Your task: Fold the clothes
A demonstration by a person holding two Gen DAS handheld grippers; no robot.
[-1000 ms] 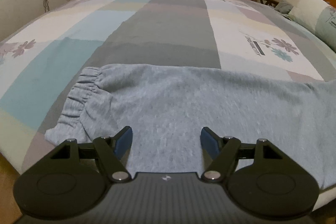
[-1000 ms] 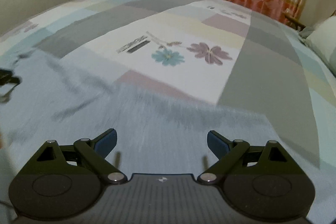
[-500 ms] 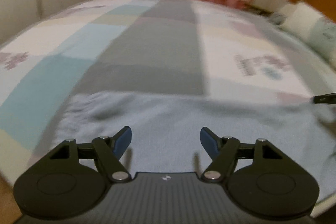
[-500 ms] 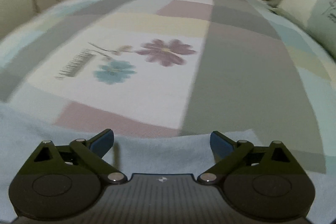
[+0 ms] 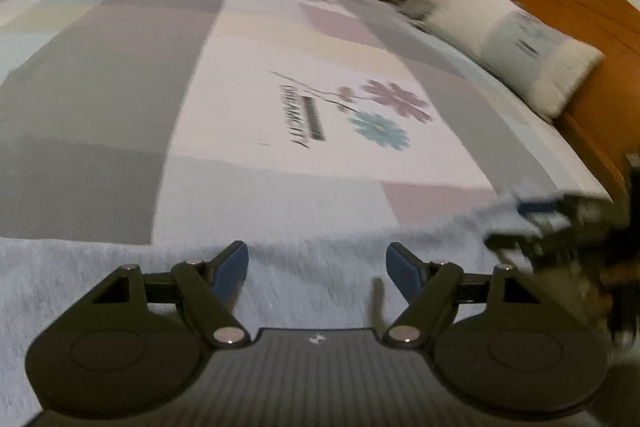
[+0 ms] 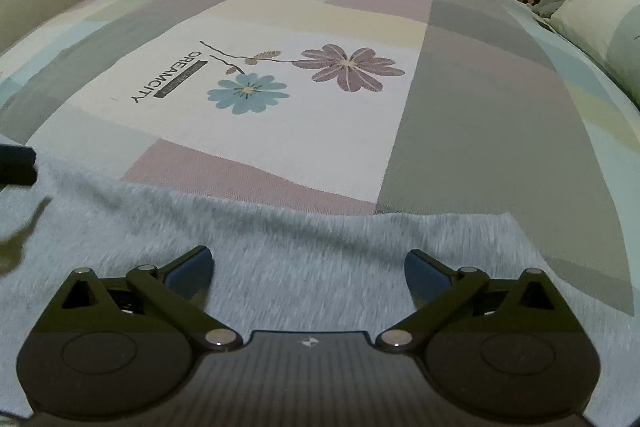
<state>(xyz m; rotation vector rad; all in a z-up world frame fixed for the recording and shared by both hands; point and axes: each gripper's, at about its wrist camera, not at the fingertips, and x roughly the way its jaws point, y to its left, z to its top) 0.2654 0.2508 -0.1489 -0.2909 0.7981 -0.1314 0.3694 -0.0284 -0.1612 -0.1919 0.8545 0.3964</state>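
Garment (image 6: 280, 247) is a pale blue-grey fleecy piece, laid flat along the near edge of the bed (image 6: 480, 107), on the patchwork sheet. Looks like trousers or similar, can't confirm from these views.

Left gripper (image 5: 316, 263): jaws apart, nothing between them, hovering over the cloth near its far edge. View is motion-blurred. Right gripper (image 6: 308, 267): jaws opening, very wide, nothing pinched; cloth lies under them, not in them. It also shows as a dark blur at the right edge of the left view (image 5: 560, 227), so the two sit fairly near each other along the same far edge.

My read: both are angled down at the far edge to pick it up at two spaced points, so the fold comes over straight instead of bunching. Wide jaws make sense for scooping thick fabric off a soft mattress.

Fold not started as far as I can tell; the cloth lies as a flat layer with only mild ripples. Right end of it (image 6: 520, 227) stops short of the pillow (image 6: 592, 11), leaving bare sheet beyond the far edge.

Risk: pinching the sheet along with the cloth.
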